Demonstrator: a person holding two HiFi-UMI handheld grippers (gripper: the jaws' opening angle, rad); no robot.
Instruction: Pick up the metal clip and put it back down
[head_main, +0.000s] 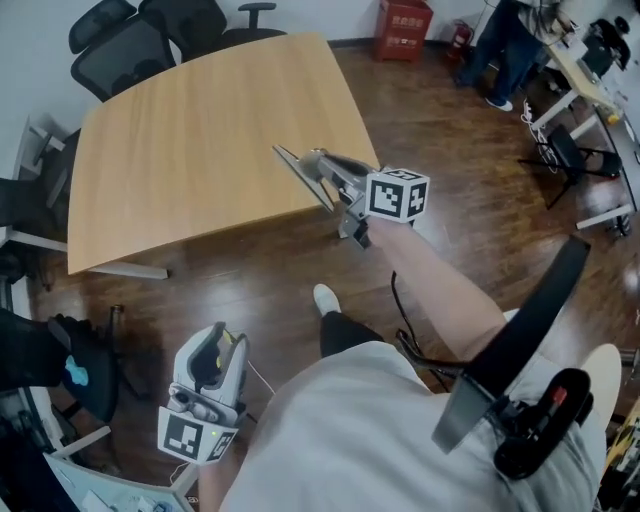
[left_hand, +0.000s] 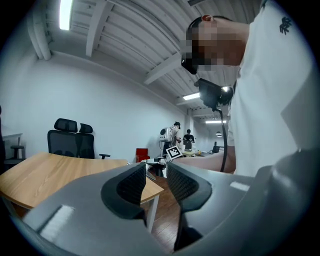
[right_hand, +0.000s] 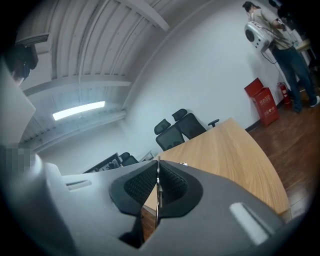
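1. Right fingers (right_hand: 141, 184) are pinched fully shut on the clip (right_hand: 158, 192). It sits edge-on between them as a thin metal sliver. Makes sense to me, since a flat piece like that only gets a solid hold across its faces.
2. Moving out a bit, the right gripper (head_main: 325, 172) has the clip by one end, so most of the metal pokes out past the tips. My guess is that's so the free end can meet the wood first when it goes down.
3. The clip is in the air over the near corner of the bench (head_main: 200, 150). It looks clear of the surface, but I can't tell how high.
4. The right arm is stretched well forward, which puts the clip over the bench and not over the floor (head_main: 250, 260).
5. Left fingers (left_hand: 131, 186) are apart with nothing between them. The left gripper (left_hand: 156, 176) hangs low by the person's side, well away from the bench. It reads as parked out of the way, since this is a one-hand job.
6. My read is the pick-up half is done, and lowering and letting go are left. That corner is the risky bit. A thin clip released tilted could skid off the edge, so I'd set it down flat and further in.
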